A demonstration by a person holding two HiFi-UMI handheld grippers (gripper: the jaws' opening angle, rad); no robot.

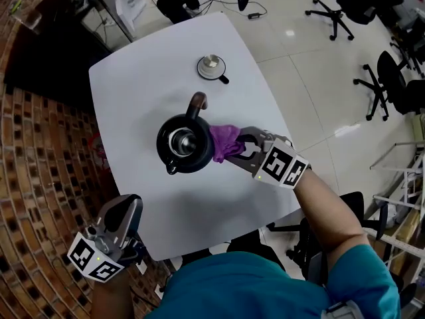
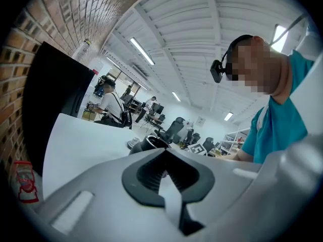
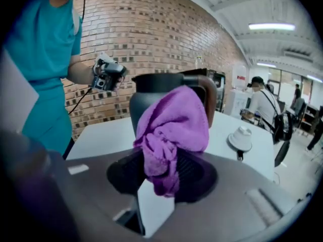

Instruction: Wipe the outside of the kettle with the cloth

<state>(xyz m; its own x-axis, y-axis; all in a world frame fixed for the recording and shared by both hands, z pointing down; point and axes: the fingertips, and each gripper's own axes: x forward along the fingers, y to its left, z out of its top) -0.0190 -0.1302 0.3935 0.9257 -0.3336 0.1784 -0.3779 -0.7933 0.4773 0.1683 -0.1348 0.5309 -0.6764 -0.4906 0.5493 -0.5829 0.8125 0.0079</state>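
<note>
A dark kettle (image 1: 184, 143) stands upright near the middle of the white desk (image 1: 146, 78), its top open and its brown handle on the side away from the person. The right claw (image 1: 240, 146) is just beside the kettle on its right, pinching a bunched purple cloth (image 1: 224, 142) that lies against the kettle's side wall. In the right gripper view the cloth (image 3: 174, 130) is clamped between the two jaws and bulges out ahead of them, covering the lower part of the kettle (image 3: 151, 97) and part of its handle. The kettle's lid (image 1: 212, 66) lies on the desk beyond the kettle, well apart from it, and shows to the kettle's right in the right gripper view (image 3: 241, 137). The left claw (image 1: 126, 211) is held well apart from the kettle, past the desk's near left corner and touching nothing. In the left gripper view its jaws are pressed together with nothing between them, and the kettle (image 2: 149, 142) shows small beyond their tips, across the bare desk (image 2: 81, 140).
</note>
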